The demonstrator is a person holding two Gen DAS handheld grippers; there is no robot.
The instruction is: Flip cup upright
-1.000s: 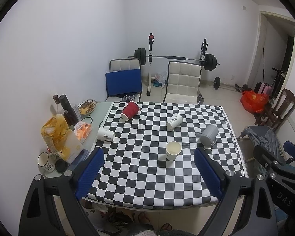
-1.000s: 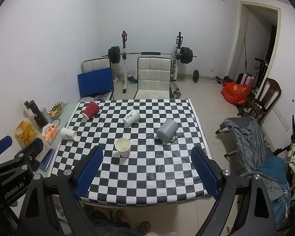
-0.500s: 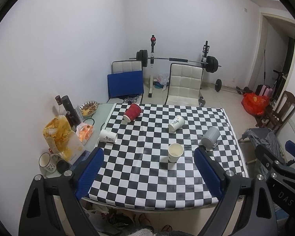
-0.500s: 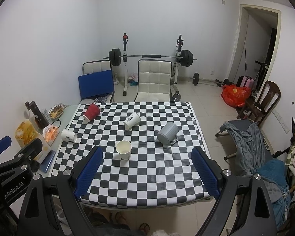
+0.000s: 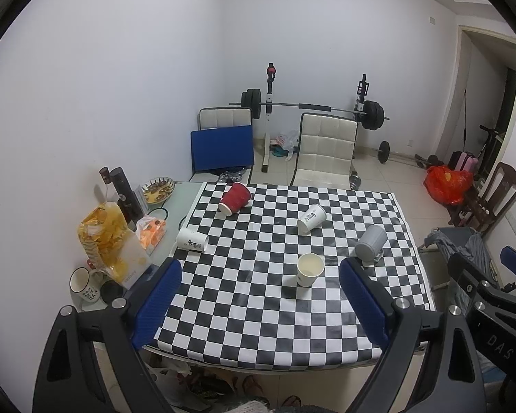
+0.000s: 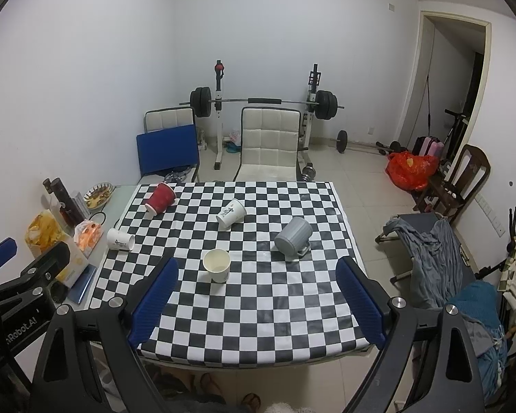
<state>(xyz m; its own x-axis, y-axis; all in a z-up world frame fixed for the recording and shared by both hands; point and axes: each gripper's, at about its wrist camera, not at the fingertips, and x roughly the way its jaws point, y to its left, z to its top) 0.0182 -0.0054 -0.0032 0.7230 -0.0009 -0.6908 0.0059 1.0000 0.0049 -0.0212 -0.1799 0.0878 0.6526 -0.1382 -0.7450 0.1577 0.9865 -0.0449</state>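
Note:
On the checkered table (image 5: 244, 309) (image 6: 258, 313) one white paper cup (image 5: 309, 269) (image 6: 217, 265) stands upright near the front. A red cup (image 5: 235, 198) (image 6: 160, 198), a printed white cup (image 5: 311, 218) (image 6: 231, 214), a second white cup (image 5: 192, 239) (image 6: 120, 239) at the left edge and a grey mug (image 5: 371, 243) (image 6: 293, 239) lie on their sides. My left gripper (image 5: 259, 296) and right gripper (image 6: 257, 292) are both open and empty, held high above the table's near edge, far from all cups.
A side table at the left holds a chip bag (image 5: 106, 237), a dark bottle (image 5: 125, 191), a snack plate (image 5: 158, 189) and a mug (image 5: 82, 284). Two chairs (image 5: 326, 151) and a barbell rack (image 5: 309, 106) stand behind. A cot with clothes (image 6: 440, 251) is at the right.
Both grippers have pulled back and risen, so the table looks smaller and further away. The cups have not moved. Both grippers stay open.

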